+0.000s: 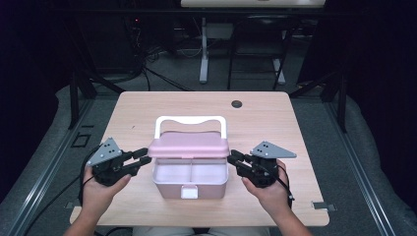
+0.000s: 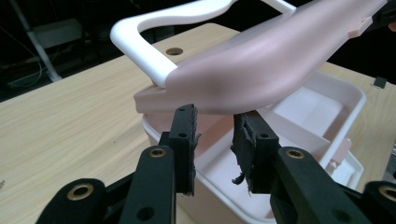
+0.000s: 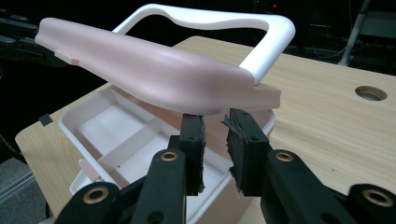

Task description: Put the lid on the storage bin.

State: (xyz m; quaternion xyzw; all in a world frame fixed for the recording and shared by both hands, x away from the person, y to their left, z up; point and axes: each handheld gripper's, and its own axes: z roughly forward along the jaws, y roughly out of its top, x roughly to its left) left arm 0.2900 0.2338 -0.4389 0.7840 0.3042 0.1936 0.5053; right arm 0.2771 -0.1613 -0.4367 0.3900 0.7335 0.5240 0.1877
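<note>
A pink box [image 1: 189, 184] with a white handle [image 1: 191, 119] stands at the middle of the table. Its pink lid [image 1: 189, 145] is raised at the front, so the white divided inside [image 3: 116, 130] shows. My left gripper [image 1: 145, 156] meets the lid's left end and my right gripper [image 1: 232, 157] its right end. In the left gripper view the narrow-set jaws pinch the lid [image 2: 261, 65] at its lower edge, at the left gripper's tips [image 2: 215, 112]. The right gripper view has the same hold, with the right gripper's tips [image 3: 215, 116] on the lid [image 3: 154, 70].
The wooden table [image 1: 275, 123] has a round cable hole [image 1: 237, 103] behind the box. A white latch [image 1: 189, 191] sits on the box's front wall. Bare tabletop lies on both sides of the box. Desk legs and cables stand on the floor beyond.
</note>
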